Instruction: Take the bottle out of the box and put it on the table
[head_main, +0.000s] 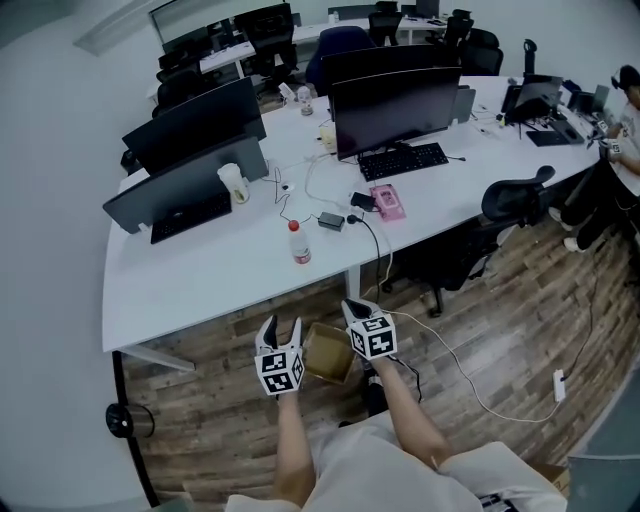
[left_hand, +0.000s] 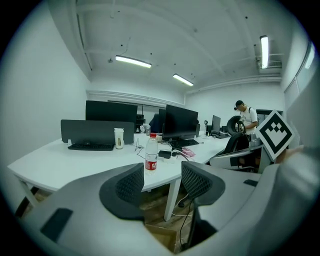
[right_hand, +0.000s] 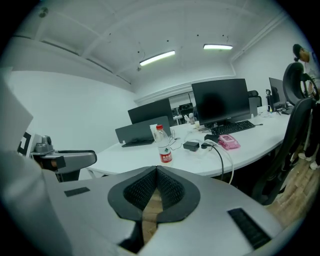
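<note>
Head view, from above and in front of the white table (head_main: 200, 280). The bottle (head_main: 300, 243), clear with a red cap and a red label, stands upright on the table near its front edge, and neither gripper touches it. The box (head_main: 330, 352), open cardboard, sits on the wooden floor (head_main: 220, 400) just in front of the table's front edge. The left gripper (head_main: 282, 330) and right gripper (head_main: 358, 310) hang over the floor in front of the table, one at each side of the box, with their jaws pointed toward the table. Further back on the table are a cup (head_main: 233, 184), a black adapter (head_main: 331, 221) with its cables, a pink case (head_main: 387, 202), a keyboard (head_main: 403, 161) and several dark monitors (head_main: 395, 110). A black chair (head_main: 515, 198) stands at the table's right end.

Left gripper view, looking toward the table from low down. The jaws stand apart and grip nothing. The bottle shows through the gap between them, well beyond the tips, on the table top. An edge of the box lies below the jaws. The right gripper's marker cube appears at the right margin. A person (left_hand: 246, 117) stands at the far end of the table.

Right gripper view, also facing the table. The jaws are together, tips touching, with nothing clamped. The bottle stands on the table just above the jaw tips in the picture, well apart from them. The left gripper shows at the left margin.
</note>
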